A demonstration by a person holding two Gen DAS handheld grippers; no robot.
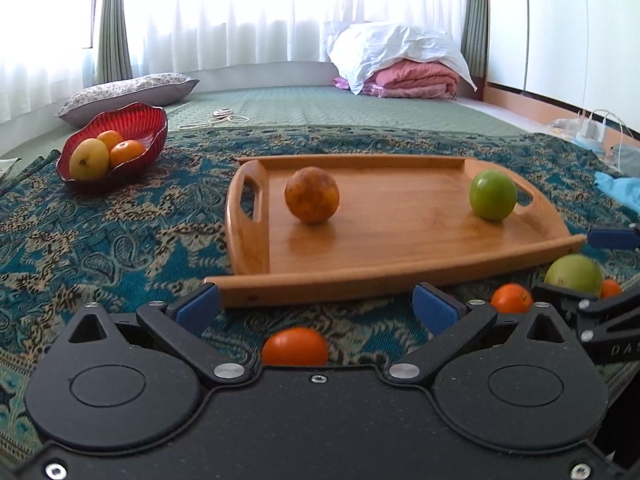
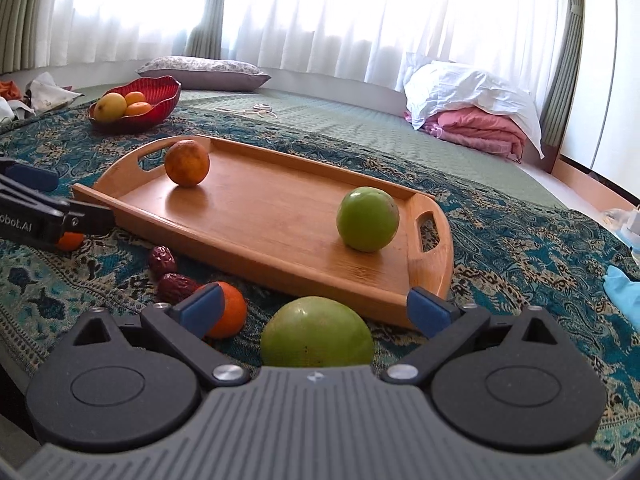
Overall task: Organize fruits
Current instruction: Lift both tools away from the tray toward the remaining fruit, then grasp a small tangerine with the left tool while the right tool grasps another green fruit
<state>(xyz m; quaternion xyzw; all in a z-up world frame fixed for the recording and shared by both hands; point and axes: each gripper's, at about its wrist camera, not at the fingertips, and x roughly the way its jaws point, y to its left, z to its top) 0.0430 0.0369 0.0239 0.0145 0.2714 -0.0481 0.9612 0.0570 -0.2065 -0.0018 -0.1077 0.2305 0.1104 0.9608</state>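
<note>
A: How far along is the sorting?

B: Partway, I'd judge. A mottled orange (image 1: 312, 194) and a green fruit (image 1: 493, 195) are sitting on the wooden tray (image 1: 400, 280).

A: What's remaining?

B: A tangerine (image 1: 295, 346) is lying between the wide-open left gripper (image 1: 316, 310), untouched. A big green fruit (image 2: 317, 337) is waiting inside the right gripper (image 2: 314, 308), equally wide. Two dates (image 2: 170, 276) are lying near the tray.

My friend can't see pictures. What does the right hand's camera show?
The open right gripper sits over a green fruit on a patterned cloth, beside a wooden tray holding an orange and a green apple.
</note>
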